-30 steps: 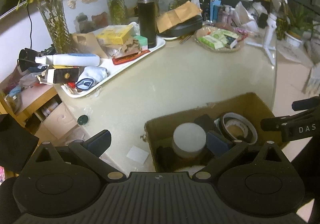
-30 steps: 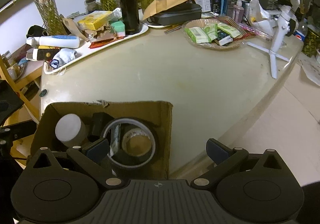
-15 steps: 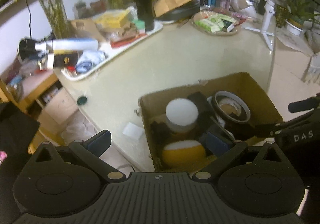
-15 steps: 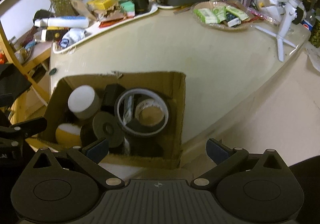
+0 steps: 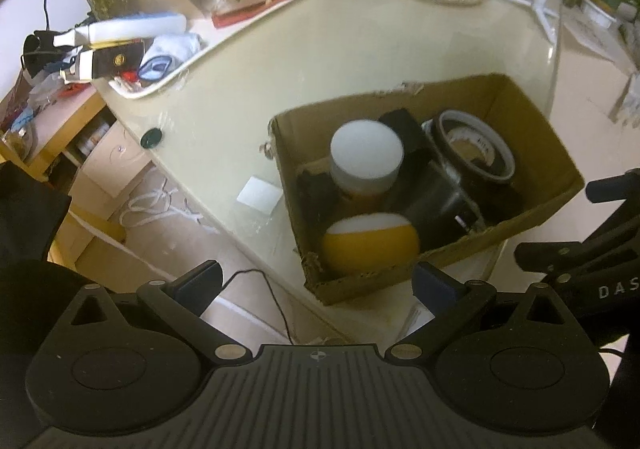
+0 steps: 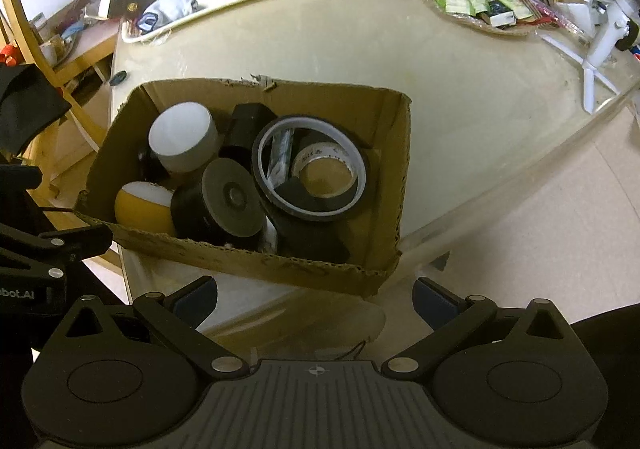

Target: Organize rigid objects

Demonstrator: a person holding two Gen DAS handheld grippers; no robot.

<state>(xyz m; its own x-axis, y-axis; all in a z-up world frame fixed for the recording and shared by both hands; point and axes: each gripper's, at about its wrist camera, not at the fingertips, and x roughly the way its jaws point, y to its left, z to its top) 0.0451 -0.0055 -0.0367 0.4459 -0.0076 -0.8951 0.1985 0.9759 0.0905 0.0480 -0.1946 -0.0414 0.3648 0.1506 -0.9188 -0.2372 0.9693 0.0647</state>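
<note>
**Inspector A:** Left wrist view first. We record the left gripper (image 5: 316, 285) with its fingers spread wide and nothing between them, held off the near edge of the table (image 5: 248, 89). The cardboard box (image 5: 536, 121) sits ahead and to the right of the fingers, at the table's near edge. Inside it: a white-lidded jar (image 5: 366, 155) upright at the left, a yellow ball (image 5: 370, 247) in the nearest corner, a large black tape ring (image 5: 474, 149) to the right.

**Inspector B:** Why so crowded?

**Inspector A:** We judge the box serves as the collecting bin; items lean on one another because the floor space is used up.

**Inspector B:** Right wrist view?

**Inspector A:** The right gripper (image 6: 314, 299) is likewise spread and empty, short of the box's near wall. A smaller tape roll (image 6: 326, 171) lies inside the large ring, and a dark grey disc (image 6: 232, 197) is tilted against it. We judge both tools stand clear, free to pick or rearrange.
</note>
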